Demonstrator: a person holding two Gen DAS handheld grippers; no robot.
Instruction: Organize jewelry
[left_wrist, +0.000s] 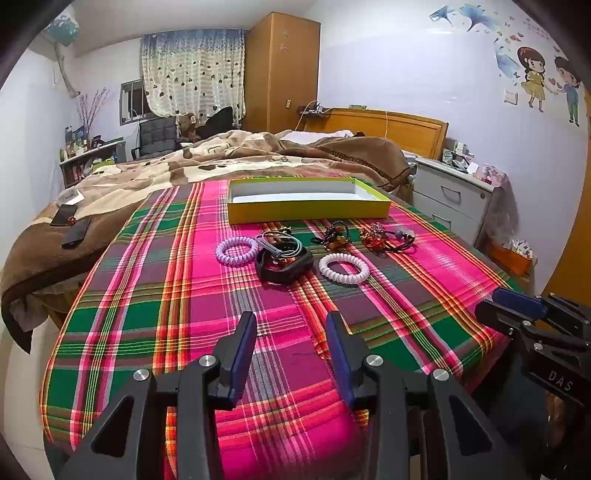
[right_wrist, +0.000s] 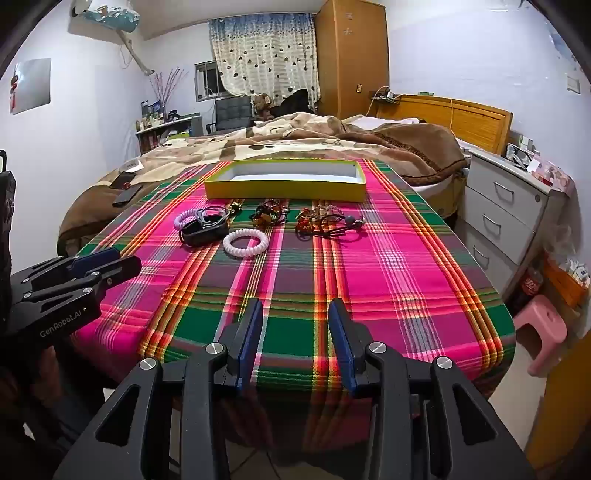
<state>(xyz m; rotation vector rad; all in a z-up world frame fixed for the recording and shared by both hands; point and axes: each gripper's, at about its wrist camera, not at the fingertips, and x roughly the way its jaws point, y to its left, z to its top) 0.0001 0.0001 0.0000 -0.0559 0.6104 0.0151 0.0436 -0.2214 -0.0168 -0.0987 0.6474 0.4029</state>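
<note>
Jewelry lies in a row on a plaid cloth in front of a shallow yellow box with a white, bare inside. There is a lilac coil bracelet, a black band with a grey cord, a white coil bracelet, a dark beaded piece and an orange beaded piece. The right wrist view shows the same box and white coil bracelet. My left gripper and right gripper both stand open over the near cloth, well short of the jewelry, holding nothing.
A bed with a brown blanket lies behind the table; phones rest on it at left. A grey drawer unit and a pink stool stand at right. The table's near edge drops off below my grippers.
</note>
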